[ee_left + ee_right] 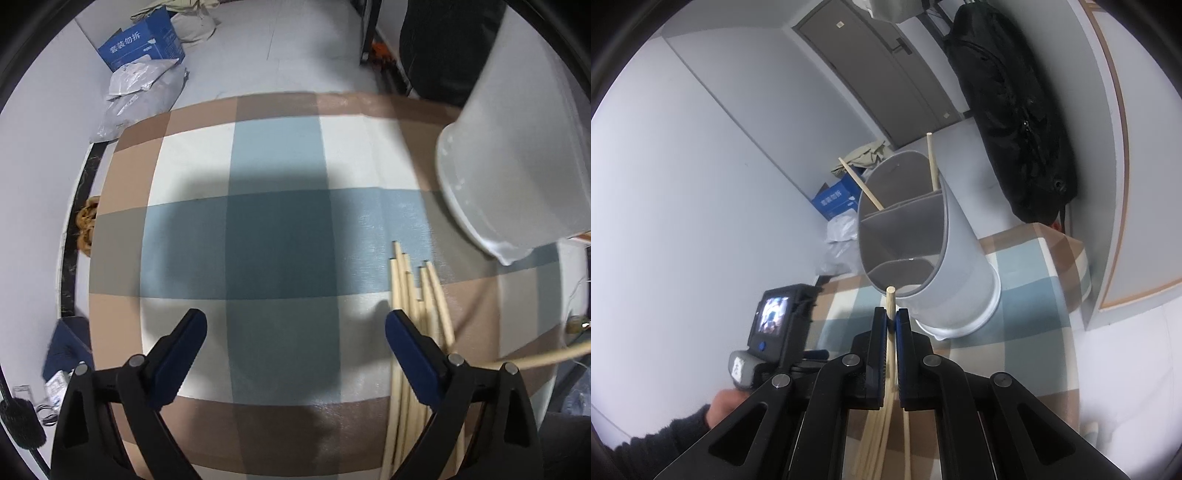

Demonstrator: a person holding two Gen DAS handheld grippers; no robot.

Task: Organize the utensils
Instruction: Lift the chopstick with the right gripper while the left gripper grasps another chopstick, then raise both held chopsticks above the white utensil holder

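Chopstick point(890, 306) clamped in right gripper point(891, 319), top end just at the near rim of the grey utensil holder point(960, 266). Holder stands on the checked cloth over the worktop point(1027, 332); divided compartments, two chopsticks point(932, 162) already poking out of the far ones. Loose chopstick pile point(424, 295) lies on the cloth beside the left gripper point(295, 325), jaws wide apart, nothing between them.

Right gripper point(891, 318) jaws tight on one chopstick point(890, 299), just before divided grey holder point(905, 236).
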